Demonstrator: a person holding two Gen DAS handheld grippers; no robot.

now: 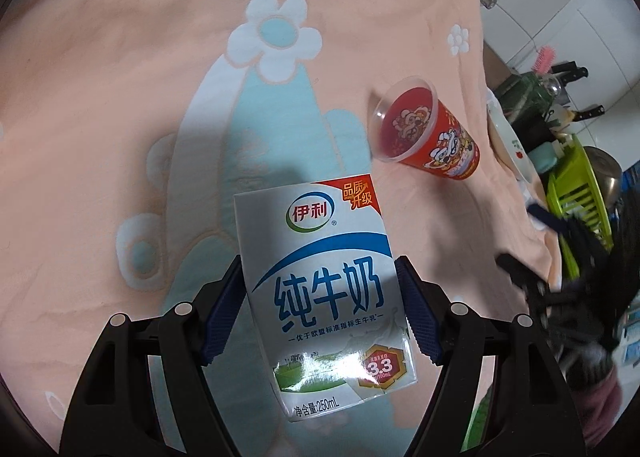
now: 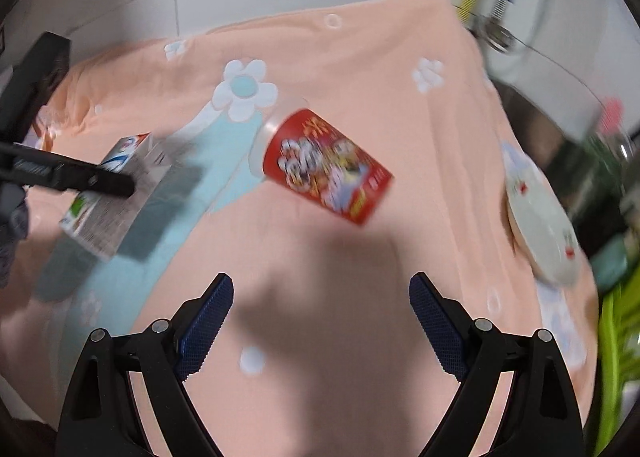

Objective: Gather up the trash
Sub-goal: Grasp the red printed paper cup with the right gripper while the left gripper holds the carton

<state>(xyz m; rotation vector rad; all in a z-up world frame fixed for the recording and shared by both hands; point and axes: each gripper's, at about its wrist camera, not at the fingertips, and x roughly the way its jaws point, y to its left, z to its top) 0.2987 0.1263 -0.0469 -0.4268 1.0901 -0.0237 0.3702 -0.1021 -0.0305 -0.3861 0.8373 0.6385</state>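
Now the left gripper (image 1: 320, 309) clamps a boxy milk carton (image 1: 320, 289); right gripper (image 2: 320, 325) gapes empty, glossy tapered cup (image 2: 326, 165) lying at twelve o'clock on soft peach towel (image 2: 400, 97).

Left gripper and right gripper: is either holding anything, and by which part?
The left gripper holds the milk carton, its jaws pressing the two narrow sides around mid-height. The right gripper holds nothing; the red cup lies apart on the cloth.
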